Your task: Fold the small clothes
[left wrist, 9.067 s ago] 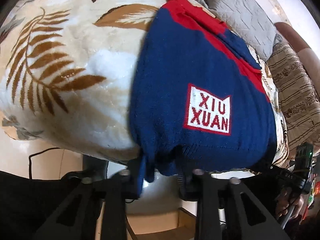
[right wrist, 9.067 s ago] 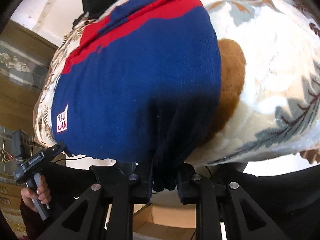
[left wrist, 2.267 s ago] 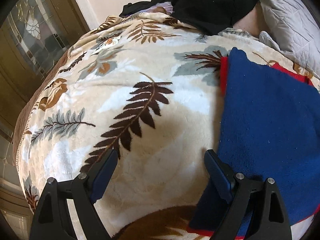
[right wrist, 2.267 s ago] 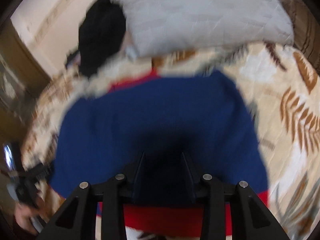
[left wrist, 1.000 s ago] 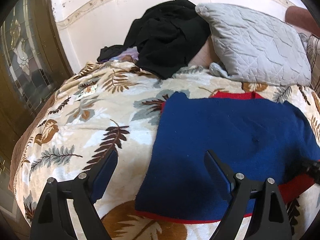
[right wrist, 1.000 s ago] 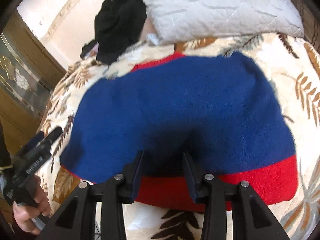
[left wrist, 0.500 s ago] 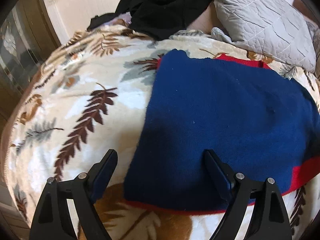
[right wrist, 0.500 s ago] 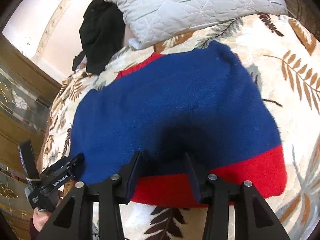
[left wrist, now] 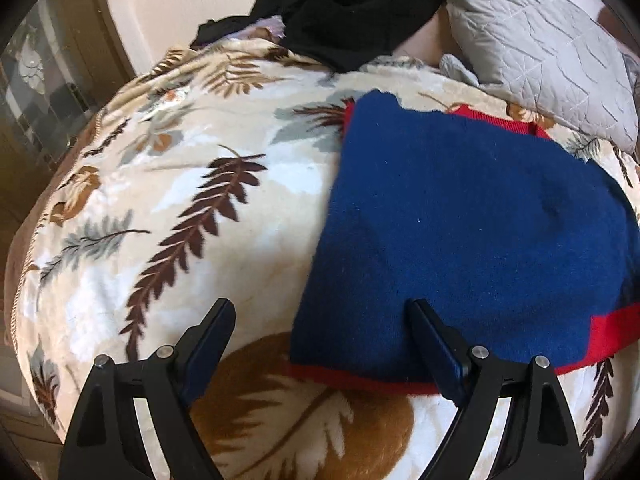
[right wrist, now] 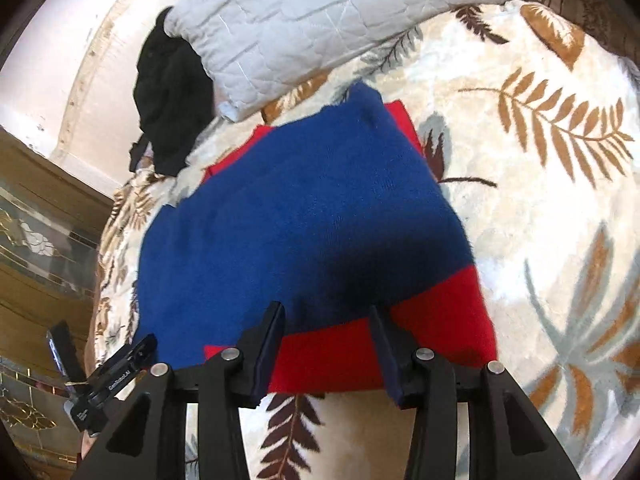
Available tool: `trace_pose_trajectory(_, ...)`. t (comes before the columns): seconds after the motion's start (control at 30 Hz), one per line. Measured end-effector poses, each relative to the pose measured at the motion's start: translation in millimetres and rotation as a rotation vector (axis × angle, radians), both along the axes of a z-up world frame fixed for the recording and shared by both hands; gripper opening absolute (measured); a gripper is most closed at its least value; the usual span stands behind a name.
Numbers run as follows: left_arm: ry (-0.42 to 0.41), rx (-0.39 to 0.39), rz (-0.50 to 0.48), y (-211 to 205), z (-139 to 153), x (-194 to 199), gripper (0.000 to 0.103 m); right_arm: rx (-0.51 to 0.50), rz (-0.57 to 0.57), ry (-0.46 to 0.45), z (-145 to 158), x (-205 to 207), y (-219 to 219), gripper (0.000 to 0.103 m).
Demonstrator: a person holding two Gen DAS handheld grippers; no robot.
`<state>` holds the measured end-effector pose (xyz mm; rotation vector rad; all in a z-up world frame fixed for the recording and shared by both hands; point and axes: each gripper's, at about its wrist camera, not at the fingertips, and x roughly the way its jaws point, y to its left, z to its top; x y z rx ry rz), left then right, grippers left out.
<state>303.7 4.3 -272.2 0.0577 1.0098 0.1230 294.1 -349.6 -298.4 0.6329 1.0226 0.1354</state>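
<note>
A blue knit garment with red bands [left wrist: 460, 220] lies folded flat on a leaf-patterned blanket [left wrist: 180, 208]; it also shows in the right wrist view [right wrist: 312, 224]. My left gripper [left wrist: 320, 332] is wide open and empty, its right finger over the garment's near left corner. My right gripper [right wrist: 326, 328] is open and empty, its jaws astride the garment's near edge where blue meets red. The left gripper also appears at the lower left of the right wrist view [right wrist: 116, 376].
A grey quilted pillow [left wrist: 536, 52] and a heap of black clothes [left wrist: 352, 4] lie at the far end of the bed. A wooden glass-panelled cabinet [right wrist: 40, 240] stands to the left. The blanket [right wrist: 560, 200] is bare to the garment's right.
Both grippers, once shut on the garment's hem, have let go. In the last second both moved in closer and lower over the folded garment, and the right gripper's jaws opened wider.
</note>
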Motion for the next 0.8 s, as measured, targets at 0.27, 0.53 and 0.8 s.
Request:
trace_pose_trajectory(0.27, -0.109, 0.046, -0.001, -4, 23, -32, 0.089, 0.053, -0.037, -0.037, 8, -24, -13, 0.048)
trace_pose_trajectory(0.53, -0.176, 0.066, -0.003, -2, 36, -54, 0.089, 0.09, -0.053, -0.049, 9, -41, -18, 0.048)
trace_pose_trajectory(0.8, -0.206, 0.055, -0.011, 0, 42, -65, 0.089, 0.099, -0.029, -0.058, 9, -55, -9, 0.048)
